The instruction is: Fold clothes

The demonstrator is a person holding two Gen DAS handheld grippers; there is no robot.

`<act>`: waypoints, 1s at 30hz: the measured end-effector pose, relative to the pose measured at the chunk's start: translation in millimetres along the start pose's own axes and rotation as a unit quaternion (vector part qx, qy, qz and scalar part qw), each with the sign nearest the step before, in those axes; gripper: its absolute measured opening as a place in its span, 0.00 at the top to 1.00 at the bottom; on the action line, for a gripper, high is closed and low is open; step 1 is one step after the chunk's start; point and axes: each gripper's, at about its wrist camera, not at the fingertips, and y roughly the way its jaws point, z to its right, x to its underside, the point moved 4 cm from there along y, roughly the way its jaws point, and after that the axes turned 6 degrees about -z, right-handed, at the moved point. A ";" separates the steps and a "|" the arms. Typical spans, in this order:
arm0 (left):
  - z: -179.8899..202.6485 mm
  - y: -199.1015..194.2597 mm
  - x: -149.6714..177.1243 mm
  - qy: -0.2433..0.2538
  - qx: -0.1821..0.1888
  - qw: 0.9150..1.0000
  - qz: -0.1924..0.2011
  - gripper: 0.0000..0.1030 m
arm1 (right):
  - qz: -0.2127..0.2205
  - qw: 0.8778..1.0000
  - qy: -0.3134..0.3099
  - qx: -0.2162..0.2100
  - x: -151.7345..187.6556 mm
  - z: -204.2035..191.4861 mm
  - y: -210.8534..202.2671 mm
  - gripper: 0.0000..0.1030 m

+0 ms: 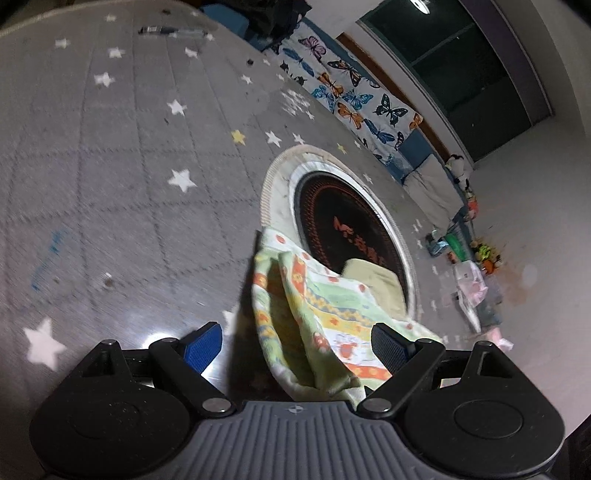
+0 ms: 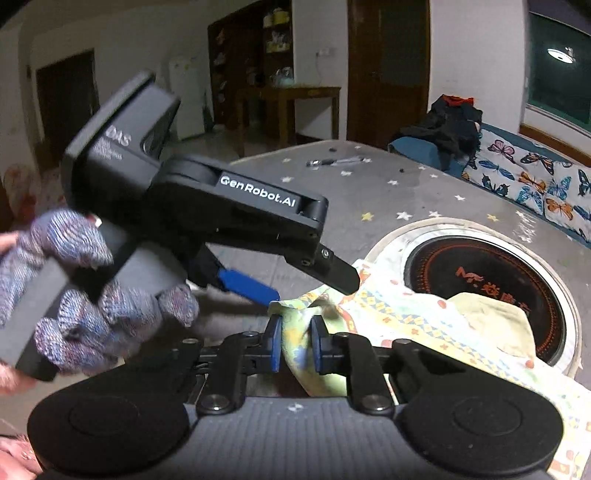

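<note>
A small pale green garment (image 1: 317, 314) with orange and yellow prints lies on the grey star-patterned table cover (image 1: 110, 166), partly over a round black heater plate (image 1: 347, 221). My left gripper (image 1: 299, 343) is open, its fingers spread either side of a raised fold of the garment. In the right wrist view my right gripper (image 2: 295, 343) is shut on a bunched edge of the garment (image 2: 406, 317). The left gripper (image 2: 314, 284), held by a gloved hand (image 2: 74, 295), hovers just above that edge with open fingers.
A butterfly-print cushion (image 1: 351, 92) runs along a bench past the table's far edge. A pen (image 1: 170, 31) lies at the table's far end. Dark clothes (image 2: 443, 125) are piled on the bench. Toys and bags (image 1: 472, 266) sit on the floor at right.
</note>
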 end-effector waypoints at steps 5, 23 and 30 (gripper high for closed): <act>10.9 15.6 -1.5 -0.009 0.010 1.000 -0.023 0.15 | 0.011 1.000 0.011 -0.003 -1.4 1.9 -6.4 0.86; 3.2 40.2 1.1 -0.030 0.012 0.998 -0.049 0.85 | 0.021 0.997 0.069 0.029 22.2 36.6 -22.4 0.77; 9.0 39.8 3.2 -0.004 -0.002 0.999 -0.042 0.84 | 0.019 0.981 0.150 0.124 56.6 108.6 -45.7 0.62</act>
